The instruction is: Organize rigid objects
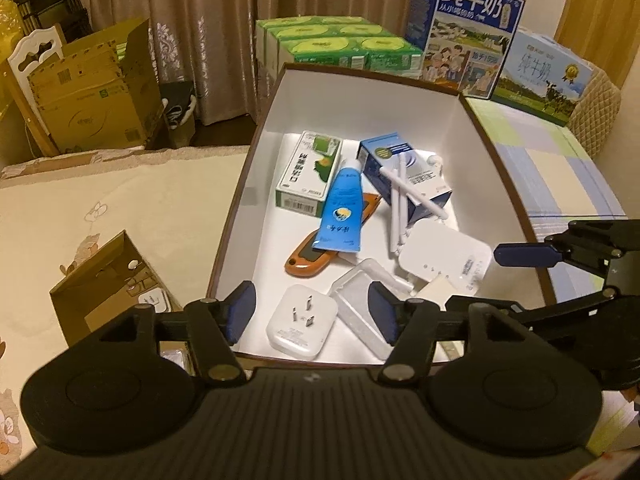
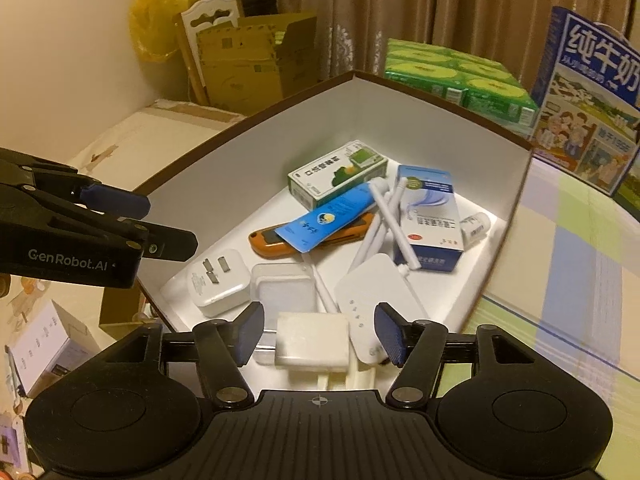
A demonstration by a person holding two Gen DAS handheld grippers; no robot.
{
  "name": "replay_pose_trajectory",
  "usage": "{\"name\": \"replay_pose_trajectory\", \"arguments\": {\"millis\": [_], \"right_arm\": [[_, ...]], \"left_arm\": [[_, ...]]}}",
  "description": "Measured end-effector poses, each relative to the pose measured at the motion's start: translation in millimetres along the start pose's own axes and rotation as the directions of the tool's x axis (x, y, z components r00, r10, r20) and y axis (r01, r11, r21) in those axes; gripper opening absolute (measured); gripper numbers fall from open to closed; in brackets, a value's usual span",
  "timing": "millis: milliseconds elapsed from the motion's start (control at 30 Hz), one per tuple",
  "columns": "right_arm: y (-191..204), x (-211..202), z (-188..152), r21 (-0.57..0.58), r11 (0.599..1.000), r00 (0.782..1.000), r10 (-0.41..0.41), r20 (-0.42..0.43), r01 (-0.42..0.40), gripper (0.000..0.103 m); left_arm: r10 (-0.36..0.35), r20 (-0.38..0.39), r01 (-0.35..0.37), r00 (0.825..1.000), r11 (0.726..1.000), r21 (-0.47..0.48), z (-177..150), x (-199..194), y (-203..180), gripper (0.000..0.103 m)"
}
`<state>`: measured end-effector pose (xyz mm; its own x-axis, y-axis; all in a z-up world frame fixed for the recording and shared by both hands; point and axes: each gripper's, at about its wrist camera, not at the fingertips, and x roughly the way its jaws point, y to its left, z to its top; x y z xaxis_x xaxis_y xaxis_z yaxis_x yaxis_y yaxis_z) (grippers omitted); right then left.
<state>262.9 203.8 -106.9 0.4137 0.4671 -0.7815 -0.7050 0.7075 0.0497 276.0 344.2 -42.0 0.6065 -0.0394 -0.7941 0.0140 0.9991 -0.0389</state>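
- Left tongs [image 1: 311,316]: wide apart, gripping nothing, poised over the near rim of the box [image 1: 400,96]; the white plug adapter [image 1: 301,325] lies directly between and below them.
- Right tongs [image 2: 319,333]: likewise spread and empty, above a white block [image 2: 312,344] and the router [image 2: 374,300] at the box's near edge.
- Just beyond: clear plastic case [image 1: 360,292], orange utility knife [image 1: 308,258] under the blue tube [image 1: 340,212].
- Farther: green carton [image 1: 310,172] and blue-white carton [image 1: 404,172] towards the far wall.
- Judged progress: many items are already boxed, though loosely piled; a small open carton [image 1: 108,280] left of the left tongs remains outside.
- Unclear: the small white bottle [image 2: 476,222] behind the blue-white carton is partly hidden; the white block's underside is cut off by the right tongs' body.
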Motion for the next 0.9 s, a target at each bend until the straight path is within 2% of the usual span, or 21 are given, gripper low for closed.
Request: {"name": "replay_pose_trajectory", "arguments": {"millis": [133, 200, 533, 700, 900], "right_arm": [[-5, -17, -3, 0.027, 1.000, 1.000, -0.014, 0.026, 0.013, 0.061], [-9, -27, -5, 0.050, 0.999, 0.999, -0.018, 0.043, 0.016, 0.062], [-38, -76, -22, 0.133, 0.991, 0.994, -0.037, 0.098, 0.024, 0.064], [-54, -100, -42, 0.147, 0.989, 0.995, -0.022, 0.101, 0.007, 0.064], [-82, -135, -72, 0.189, 0.981, 0.992, 0.016, 0.122, -0.039, 0.064]], "left_arm": [[-0.011, 0.025, 0.011, 1.000, 1.000, 0.000, 1, -7, -6, 0.060], [-0.016, 0.042, 0.016, 0.999, 1.000, -0.002, 1, -13, -10, 0.064], [0.018, 0.142, -0.020, 0.990, 1.000, 0.010, -6, -55, -51, 0.073], [0.023, 0.157, -0.024, 0.987, 1.000, 0.003, -17, -72, -81, 0.073], [0.025, 0.135, -0.025, 0.990, 1.000, -0.002, -34, -85, -129, 0.073]]}}
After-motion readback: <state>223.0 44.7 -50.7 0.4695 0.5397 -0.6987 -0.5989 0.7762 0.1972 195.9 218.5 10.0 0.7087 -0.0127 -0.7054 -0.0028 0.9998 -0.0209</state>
